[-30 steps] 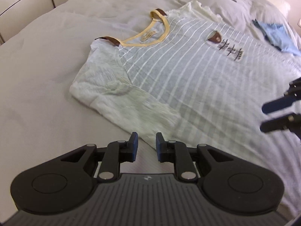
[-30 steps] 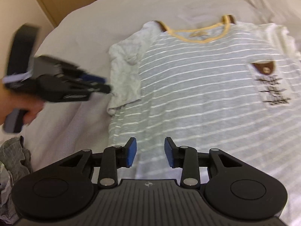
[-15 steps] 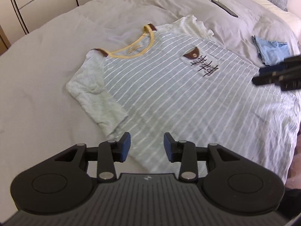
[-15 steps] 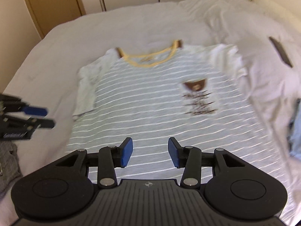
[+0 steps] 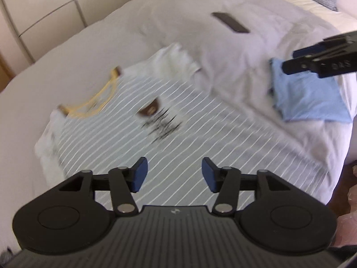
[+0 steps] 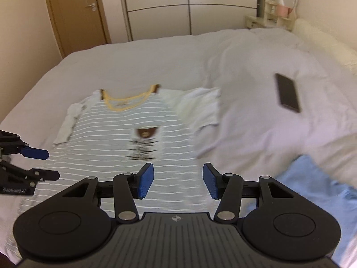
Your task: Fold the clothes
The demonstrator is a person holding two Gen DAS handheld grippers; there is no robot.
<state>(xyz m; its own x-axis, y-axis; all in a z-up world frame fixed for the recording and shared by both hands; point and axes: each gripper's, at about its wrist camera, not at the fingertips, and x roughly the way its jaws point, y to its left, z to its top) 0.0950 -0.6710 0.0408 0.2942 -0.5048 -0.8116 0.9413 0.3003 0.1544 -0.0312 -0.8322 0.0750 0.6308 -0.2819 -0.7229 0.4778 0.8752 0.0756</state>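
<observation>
The striped T-shirt [image 6: 125,147] lies face up and spread flat on the bed [image 6: 156,60], filling the centre and lower left of the right wrist view, its yellow collar [image 6: 130,98] toward the top of the frame and its small chest print [image 6: 145,143] just above the near jaws. In the left wrist view the same shirt [image 5: 142,143] runs across the middle of the frame. Its right-hand sleeve is spread out; the left-hand one looks bunched against the body.

Neither tool holds anything. The left gripper [image 5: 174,174] has just been opening, its blue pads spread with only shirt fabric showing far beyond the gap. The right gripper [image 6: 178,179] has likewise just been widening, and nothing sits between its pads either. Each appears at the edge of the other's view, hovering above the cloth rather than touching it.

The step in hand looks like the set-up before a fold: the shirt is laid out, and both tools seem to be travelling toward fresh grasp points. The next move probably calls for bringing each pair of pads down on the shirt's edge, perhaps a sleeve or shoulder and the hem on one side, and pinching a single layer cleanly.

A folded blue garment [image 6: 316,192] lies at the lower right, and a dark phone [image 6: 287,92] rests on the bedding at the upper right, both clear of the shirt.
</observation>
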